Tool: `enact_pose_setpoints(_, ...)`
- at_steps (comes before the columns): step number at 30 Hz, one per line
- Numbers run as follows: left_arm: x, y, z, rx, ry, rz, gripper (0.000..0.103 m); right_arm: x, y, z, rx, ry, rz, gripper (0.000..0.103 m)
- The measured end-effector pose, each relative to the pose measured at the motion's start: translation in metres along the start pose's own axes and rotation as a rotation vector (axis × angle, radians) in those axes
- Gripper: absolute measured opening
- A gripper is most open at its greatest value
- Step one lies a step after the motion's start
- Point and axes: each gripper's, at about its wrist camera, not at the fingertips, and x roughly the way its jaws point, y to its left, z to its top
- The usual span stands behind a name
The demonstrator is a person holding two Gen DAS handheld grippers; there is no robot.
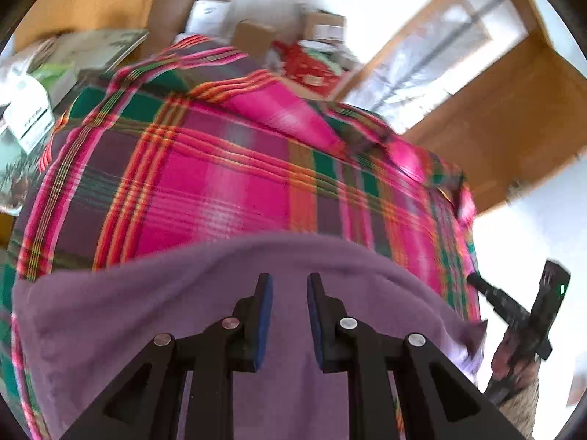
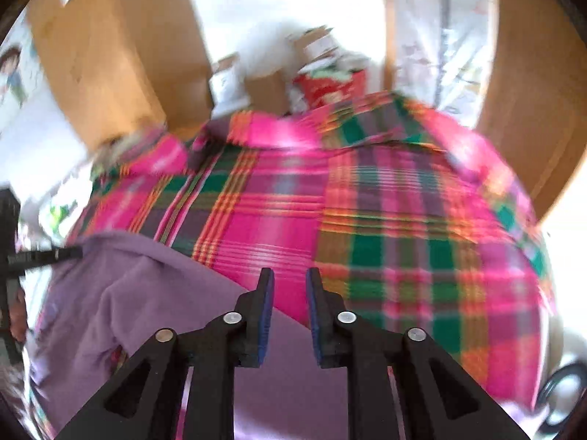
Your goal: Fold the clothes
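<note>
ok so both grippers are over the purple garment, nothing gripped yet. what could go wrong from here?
1. Both frames are motion-blurred; the purple garment has no sharp edge to aim at, so a pinch may miss the hem.
2. It lies directly on the plaid cloth. Closing the open left gripper or right gripper too deep could catch both layers.
3. The garment looks bunched in the right wrist view, so folding now may trap wrinkles.

Garment point(image 1: 256, 330) lies on near edge of cloth point(image 1: 227, 168); cloth covers the surface. Boxes point(image 1: 253, 36) behind cloth. Left gripper point(image 1: 290, 286) over garment, right gripper point(image 2: 290, 282) at its right edge.
</note>
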Motion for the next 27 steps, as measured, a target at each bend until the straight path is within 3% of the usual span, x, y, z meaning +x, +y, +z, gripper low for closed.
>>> enact_pose_setpoints(4, -0.005, -0.031, -0.027, 0.109, 0.041, -0.036, 0.019, -0.057, -0.039, -0.035, 0.099, -0.072, -0.083, 0.034)
enact_pose_setpoints(8, -0.001, -0.058, -0.049, 0.21, 0.067, -0.01, 0.02, -0.101, -0.073, -0.08, 0.21, -0.119, -0.162, 0.034)
enact_pose_setpoints(14, 0.013, -0.075, -0.064, 0.253, 0.09, 0.013, 0.02, -0.119, -0.12, -0.14, 0.388, -0.092, -0.246, 0.035)
enact_pose_setpoints(18, 0.029, -0.084, -0.07, 0.286, 0.114, 0.072, 0.02, -0.117, -0.143, -0.171, 0.52, -0.094, -0.218, 0.036)
enact_pose_setpoints(21, 0.039, -0.088, -0.071, 0.313, 0.122, 0.092, 0.02, -0.112, -0.155, -0.186, 0.595, -0.091, -0.179, 0.049)
enact_pose_setpoints(27, 0.048, -0.086, -0.071, 0.282, 0.147, 0.107, 0.021, -0.094, -0.154, -0.179, 0.625, -0.083, -0.104, 0.05)
